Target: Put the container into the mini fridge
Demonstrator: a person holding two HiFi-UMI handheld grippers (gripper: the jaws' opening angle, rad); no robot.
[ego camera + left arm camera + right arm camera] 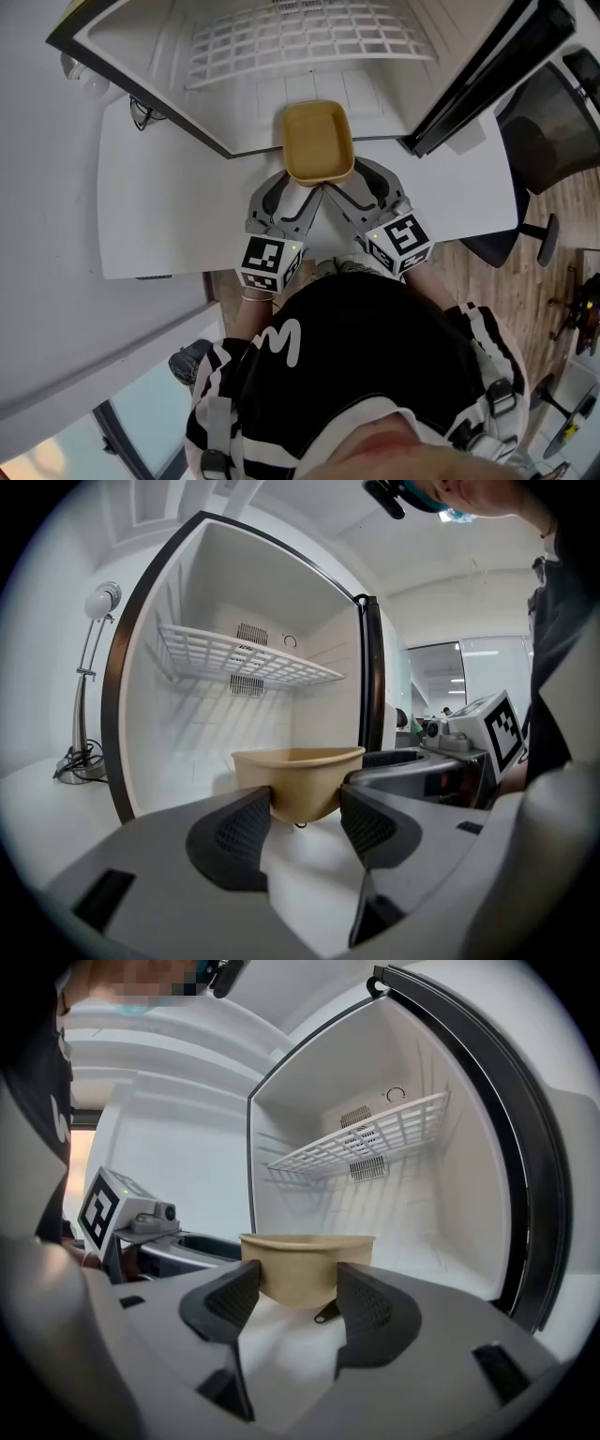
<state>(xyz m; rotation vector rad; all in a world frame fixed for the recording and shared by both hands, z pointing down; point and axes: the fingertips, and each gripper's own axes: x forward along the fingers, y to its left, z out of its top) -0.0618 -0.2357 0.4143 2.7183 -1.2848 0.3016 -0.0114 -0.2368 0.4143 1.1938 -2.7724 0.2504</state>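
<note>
As the left claw and right claw each clamp the container, they should push together, level, into the mini fridge.

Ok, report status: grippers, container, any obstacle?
Both shut on container: left gripper, right gripper. Container at open fridge mouth. Nothing in the way.

Clear passage into the mini fridge below the wire shelf, between its side walls.

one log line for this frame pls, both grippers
phase: insert | left gripper: shut on container | right gripper: shut on container | container: empty, at threshold of mini fridge | mini fridge: open
</note>
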